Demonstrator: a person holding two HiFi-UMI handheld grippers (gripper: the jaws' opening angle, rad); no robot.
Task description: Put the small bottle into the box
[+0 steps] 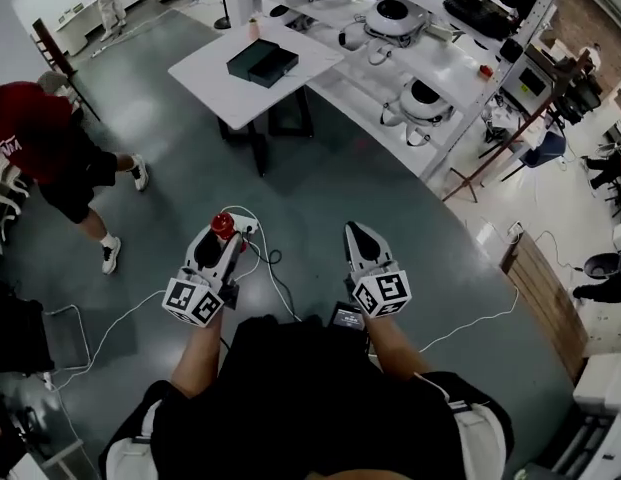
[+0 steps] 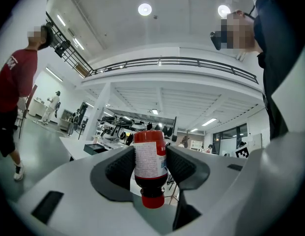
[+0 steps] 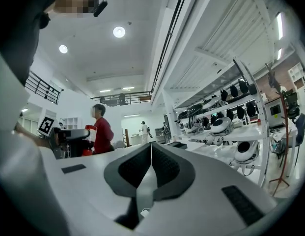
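Note:
My left gripper [image 1: 221, 230] is shut on a small red bottle [image 2: 149, 161] with a white label. The bottle stands upside down between the dark pads, its red cap toward the camera. From the head view its red end [image 1: 222, 224] shows at the jaw tips, held over the floor. My right gripper [image 1: 356, 236] is shut with nothing between its pads [image 3: 151, 162]. The dark green box [image 1: 262, 62] lies open on the white table [image 1: 215, 78] far ahead; it also shows small in the left gripper view [image 2: 96, 148].
A person in a red shirt [image 1: 50, 148] stands at the left. White cables [image 1: 275, 278] run across the grey floor. White shelving [image 1: 430, 58] with round white machines fills the right back. A chair [image 1: 50, 53] stands behind the table at left.

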